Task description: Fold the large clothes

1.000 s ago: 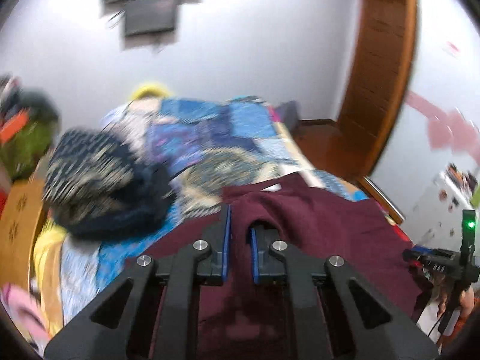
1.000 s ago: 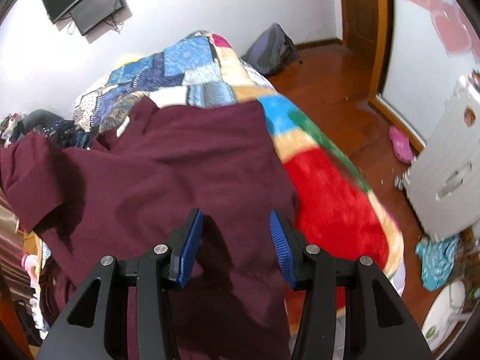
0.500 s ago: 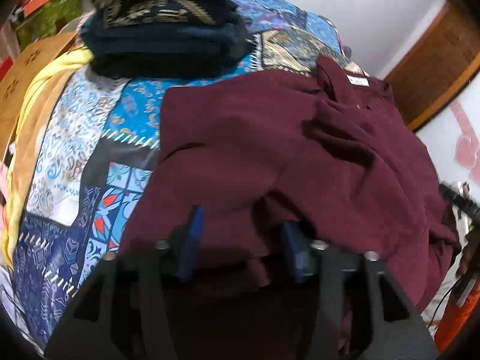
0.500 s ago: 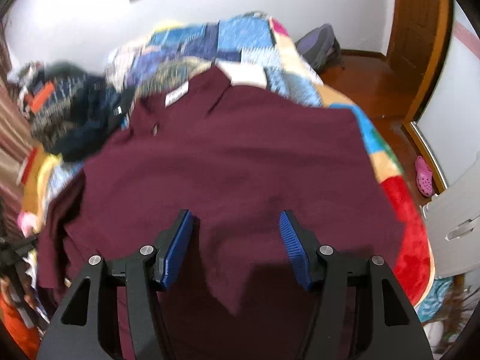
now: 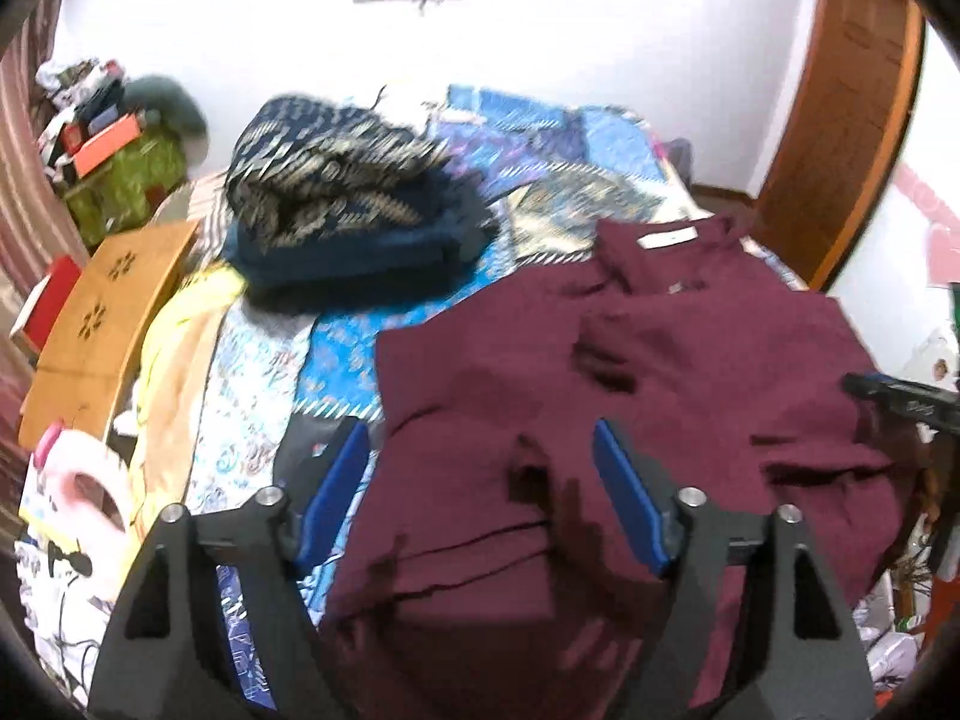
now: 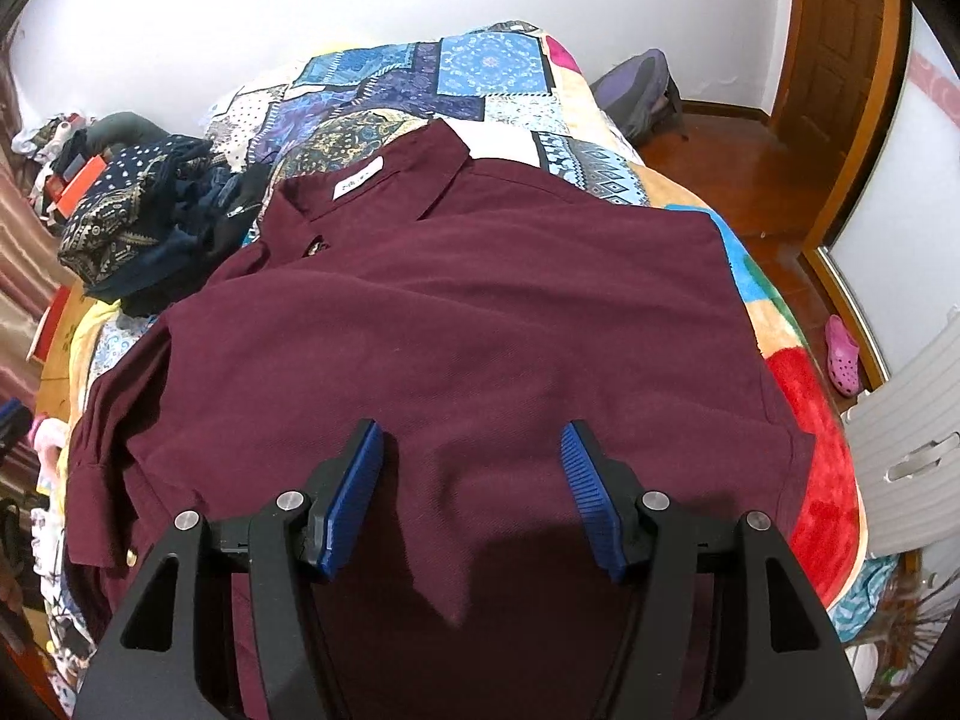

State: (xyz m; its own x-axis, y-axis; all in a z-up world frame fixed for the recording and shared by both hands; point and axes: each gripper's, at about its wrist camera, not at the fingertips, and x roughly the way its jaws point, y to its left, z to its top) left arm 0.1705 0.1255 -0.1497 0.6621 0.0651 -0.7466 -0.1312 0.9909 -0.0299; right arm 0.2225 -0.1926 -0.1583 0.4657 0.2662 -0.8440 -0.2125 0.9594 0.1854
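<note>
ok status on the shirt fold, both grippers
Left gripper open, right gripper open, nothing held. Maroon collared shirt spread unfolded on patchwork quilt. Dark patterned clothes pile alongside.

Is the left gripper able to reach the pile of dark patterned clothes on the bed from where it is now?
Probably yes. The left gripper is open above the maroon shirt, holding nothing. The dark patterned pile lies farther up the patchwork bedspread, and only flat bedspread lies between them.

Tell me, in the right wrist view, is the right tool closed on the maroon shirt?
No, the right tool is open, its two blue pads wide apart above the maroon shirt, gripping no fabric.
</note>
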